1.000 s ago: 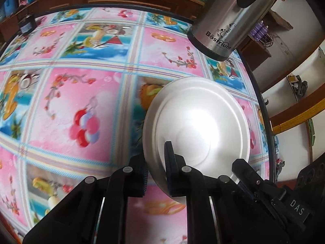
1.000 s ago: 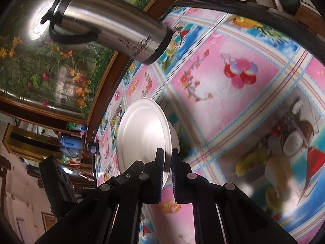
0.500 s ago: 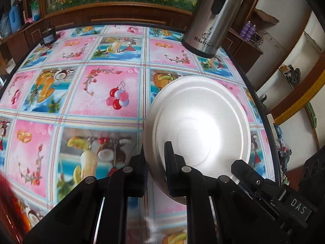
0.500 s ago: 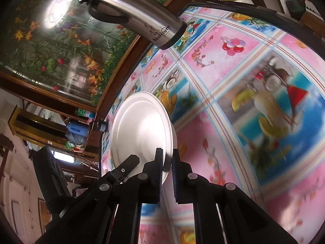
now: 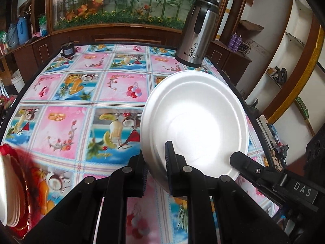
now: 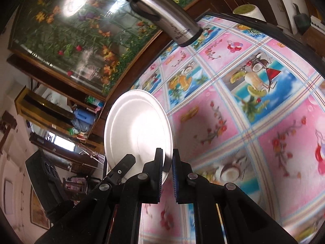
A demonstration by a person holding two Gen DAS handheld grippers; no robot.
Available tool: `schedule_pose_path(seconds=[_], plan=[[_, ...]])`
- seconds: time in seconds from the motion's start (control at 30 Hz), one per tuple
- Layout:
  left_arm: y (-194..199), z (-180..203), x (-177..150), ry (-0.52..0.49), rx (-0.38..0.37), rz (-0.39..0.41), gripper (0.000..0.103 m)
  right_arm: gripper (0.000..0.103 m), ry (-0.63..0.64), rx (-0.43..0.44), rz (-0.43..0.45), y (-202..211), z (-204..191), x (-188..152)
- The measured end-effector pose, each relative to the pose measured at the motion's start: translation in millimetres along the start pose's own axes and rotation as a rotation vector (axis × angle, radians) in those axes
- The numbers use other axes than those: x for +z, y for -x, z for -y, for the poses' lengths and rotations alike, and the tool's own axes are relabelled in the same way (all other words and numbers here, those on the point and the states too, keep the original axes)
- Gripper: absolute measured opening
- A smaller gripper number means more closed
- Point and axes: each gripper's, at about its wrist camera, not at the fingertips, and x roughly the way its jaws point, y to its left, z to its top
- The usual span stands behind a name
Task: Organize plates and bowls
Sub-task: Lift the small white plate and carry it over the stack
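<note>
A white plate (image 5: 195, 122) is held in the air above the table, tilted. My left gripper (image 5: 155, 158) is shut on its near rim. My right gripper (image 6: 167, 160) is shut on another part of the rim of the same plate (image 6: 138, 130); its finger shows at the lower right in the left wrist view (image 5: 243, 162). A stack of plates with red rims (image 5: 12, 193) lies at the left edge of the left wrist view, blurred and cut off by the frame.
A steel thermos jug (image 5: 199, 34) stands at the table's far right corner and also shows in the right wrist view (image 6: 168, 18). A small dark object (image 5: 68, 49) sits at the far left edge. The table carries a pink and blue patterned cloth (image 5: 81, 101). Wooden cabinets stand behind.
Both grippers have lifted the plate higher and pulled it back from the jug. More of the table shows, and the red-rimmed stack has come into view at the left.
</note>
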Motion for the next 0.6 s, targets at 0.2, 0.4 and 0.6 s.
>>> schedule_pose_path(seconds=[0.2, 0.4, 0.6], plan=[[31.7, -24.2, -17.9, 0.004, 0.026, 0.046, 0.013, 0.008, 0.048, 0.015, -0.012, 5.3, -25.3, -28.0], [58.1, -63.5, -31.4, 0.047, 0.063, 0.084, 0.013, 0.008, 0.11, 0.035, -0.056, -4.3, -56.9, -53.6], [81.7, -101.5, -44.3, 0.091, 0.122, 0.121, 0.014, 0.008, 0.177, 0.057, -0.103, -19.9, -95.2, -79.2]])
